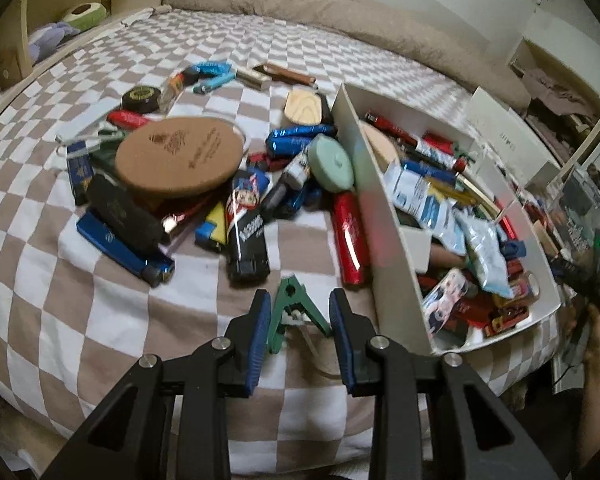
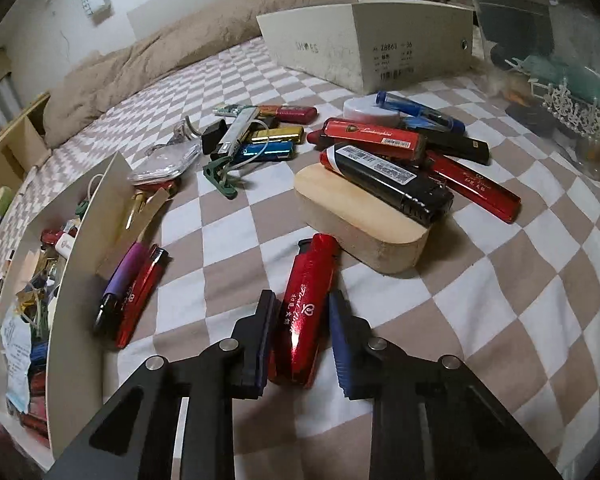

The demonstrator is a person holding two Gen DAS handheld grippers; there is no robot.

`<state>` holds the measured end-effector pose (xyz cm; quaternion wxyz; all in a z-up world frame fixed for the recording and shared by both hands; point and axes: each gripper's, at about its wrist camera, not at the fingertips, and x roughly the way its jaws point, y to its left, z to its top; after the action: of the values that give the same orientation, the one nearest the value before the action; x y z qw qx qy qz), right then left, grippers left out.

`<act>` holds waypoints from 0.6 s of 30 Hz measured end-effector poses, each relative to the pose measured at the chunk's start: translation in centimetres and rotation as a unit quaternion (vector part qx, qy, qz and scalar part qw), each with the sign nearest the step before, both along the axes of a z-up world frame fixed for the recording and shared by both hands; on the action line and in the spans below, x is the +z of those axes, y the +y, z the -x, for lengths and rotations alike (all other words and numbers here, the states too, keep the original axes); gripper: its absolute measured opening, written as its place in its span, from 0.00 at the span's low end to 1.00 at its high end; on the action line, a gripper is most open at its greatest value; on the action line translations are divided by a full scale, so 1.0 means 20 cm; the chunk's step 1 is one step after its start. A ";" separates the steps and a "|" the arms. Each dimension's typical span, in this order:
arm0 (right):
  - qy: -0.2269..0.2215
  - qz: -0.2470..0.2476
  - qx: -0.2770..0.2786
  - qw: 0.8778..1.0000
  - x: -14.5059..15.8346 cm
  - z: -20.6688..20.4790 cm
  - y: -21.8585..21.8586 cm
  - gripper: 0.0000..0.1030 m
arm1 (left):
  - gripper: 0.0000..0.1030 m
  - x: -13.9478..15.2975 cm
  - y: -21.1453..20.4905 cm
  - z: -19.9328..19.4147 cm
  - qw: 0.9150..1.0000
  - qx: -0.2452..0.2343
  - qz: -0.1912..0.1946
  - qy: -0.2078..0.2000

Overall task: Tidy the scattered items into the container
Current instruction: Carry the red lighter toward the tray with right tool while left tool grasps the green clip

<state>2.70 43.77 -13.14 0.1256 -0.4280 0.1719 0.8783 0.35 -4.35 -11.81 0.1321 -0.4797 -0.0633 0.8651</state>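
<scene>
The picking-up step was in hand: a green clip (image 1: 296, 312) was held between the nearly closed left gripper (image 1: 300, 320), near the bed's front edge beside the white box (image 1: 384, 240). A red lighter (image 2: 304, 316) lay between the right gripper's (image 2: 304, 320) narrowed jaws, though a firm pinch could not be told. Next, both likely needed to be lifted into the box.

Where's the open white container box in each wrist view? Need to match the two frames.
Left wrist: the white container box fills the right half. Its long wall runs up from bottom centre, and it is packed with items.
Right wrist: the same box sits at the left edge, seen from its other long side, with the inside partly visible.
Shared landmark: the second white printed box on the checked bedspread beyond it.
</scene>
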 end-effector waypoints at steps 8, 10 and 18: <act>0.034 0.053 0.011 0.998 0.04 -0.10 -0.02 0.21 | 0.15 0.08 0.02 0.00 0.999 -0.011 -0.013 0.028; 0.042 0.070 0.018 0.997 0.06 -0.12 -0.04 0.21 | 0.15 0.09 0.04 -0.01 0.999 -0.017 -0.018 0.033; 0.098 0.106 0.050 0.988 0.23 -0.16 -0.13 0.21 | 0.38 0.08 0.02 -0.02 0.999 -0.004 0.013 0.029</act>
<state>5.99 41.16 -8.63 0.0183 -0.3590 0.2538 0.8980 0.68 -3.92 -10.20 0.1308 -0.4566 -0.0460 0.8788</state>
